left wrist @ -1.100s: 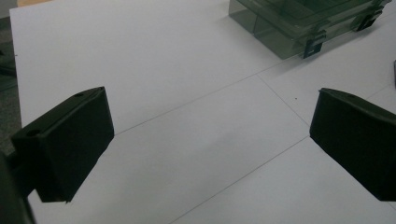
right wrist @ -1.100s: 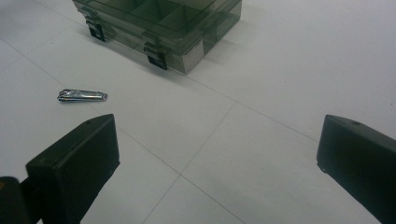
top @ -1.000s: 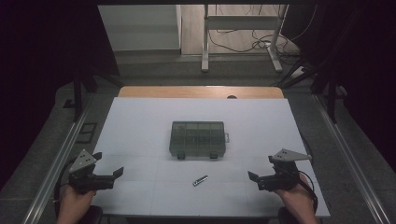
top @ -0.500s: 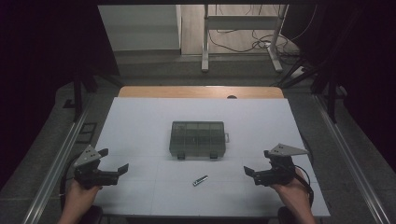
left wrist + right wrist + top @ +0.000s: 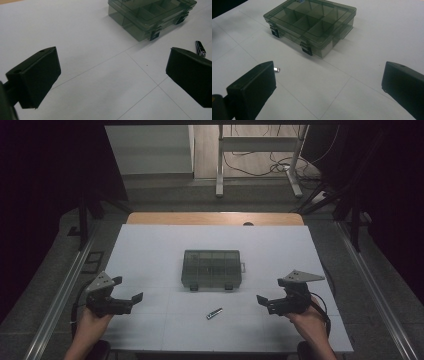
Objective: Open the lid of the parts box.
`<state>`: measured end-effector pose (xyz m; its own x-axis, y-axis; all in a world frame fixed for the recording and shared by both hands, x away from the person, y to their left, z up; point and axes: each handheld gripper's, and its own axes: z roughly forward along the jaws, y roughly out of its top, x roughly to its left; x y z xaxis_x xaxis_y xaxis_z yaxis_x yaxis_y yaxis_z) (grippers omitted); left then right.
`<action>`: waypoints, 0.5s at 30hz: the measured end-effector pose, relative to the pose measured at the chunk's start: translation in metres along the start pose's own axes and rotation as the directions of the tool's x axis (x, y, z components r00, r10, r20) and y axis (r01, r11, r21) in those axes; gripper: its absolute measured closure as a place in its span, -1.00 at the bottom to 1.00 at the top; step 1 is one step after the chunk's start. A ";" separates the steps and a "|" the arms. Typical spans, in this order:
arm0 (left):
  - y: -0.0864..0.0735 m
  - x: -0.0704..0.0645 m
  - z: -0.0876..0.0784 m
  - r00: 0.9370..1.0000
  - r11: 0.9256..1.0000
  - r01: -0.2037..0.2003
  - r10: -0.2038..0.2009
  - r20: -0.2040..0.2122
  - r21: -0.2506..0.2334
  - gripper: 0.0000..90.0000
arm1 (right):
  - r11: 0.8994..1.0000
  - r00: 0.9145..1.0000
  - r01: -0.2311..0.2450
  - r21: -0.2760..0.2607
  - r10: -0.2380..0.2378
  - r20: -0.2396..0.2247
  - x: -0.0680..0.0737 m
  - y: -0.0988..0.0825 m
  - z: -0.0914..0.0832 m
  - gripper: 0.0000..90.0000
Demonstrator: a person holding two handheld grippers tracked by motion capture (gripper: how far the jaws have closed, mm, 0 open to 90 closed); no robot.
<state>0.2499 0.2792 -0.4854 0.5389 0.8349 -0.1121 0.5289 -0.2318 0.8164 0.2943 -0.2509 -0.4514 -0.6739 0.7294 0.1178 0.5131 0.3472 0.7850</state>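
With both your left gripper (image 5: 134, 299) and right gripper (image 5: 261, 301) spread wide and empty, the small metal clip (image 5: 214, 313) lying low-centre below the lidded compartment box (image 5: 212, 268) looks light, stiff and slippery, so pinch its long sides squarely.

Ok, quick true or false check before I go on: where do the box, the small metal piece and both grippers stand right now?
1. The compartment box has its lid shut. True.
2. The left gripper holds the small metal piece. False: the piece lies loose on the table, in front of the box.
3. Both grippers are open. True: the right gripper is empty too.
4. The box is opaque white. False: it is smoky see-through, its dividers showing.
5. The box's two latches face the person. True.
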 end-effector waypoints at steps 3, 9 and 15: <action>0.004 -0.001 0.004 1.000 1.000 -0.005 0.005 0.009 -0.001 -1.00 | 1.000 1.000 0.003 0.000 -0.003 -0.002 0.000 0.001 0.002 -1.00; 0.010 -0.003 0.011 1.000 1.000 -0.021 0.021 0.023 0.002 -1.00 | 1.000 1.000 0.009 0.002 -0.009 -0.007 -0.001 0.004 0.006 -1.00; 0.015 -0.003 0.016 0.999 1.000 -0.021 0.020 0.035 0.003 -1.00 | 1.000 1.000 -0.006 0.014 0.007 -0.020 -0.001 0.007 0.012 -1.00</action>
<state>0.2672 0.2653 -0.4822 0.5725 0.8118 -0.1153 0.5197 -0.2504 0.8168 0.3052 -0.2424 -0.4529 -0.6811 0.7196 0.1355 0.5250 0.3509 0.7754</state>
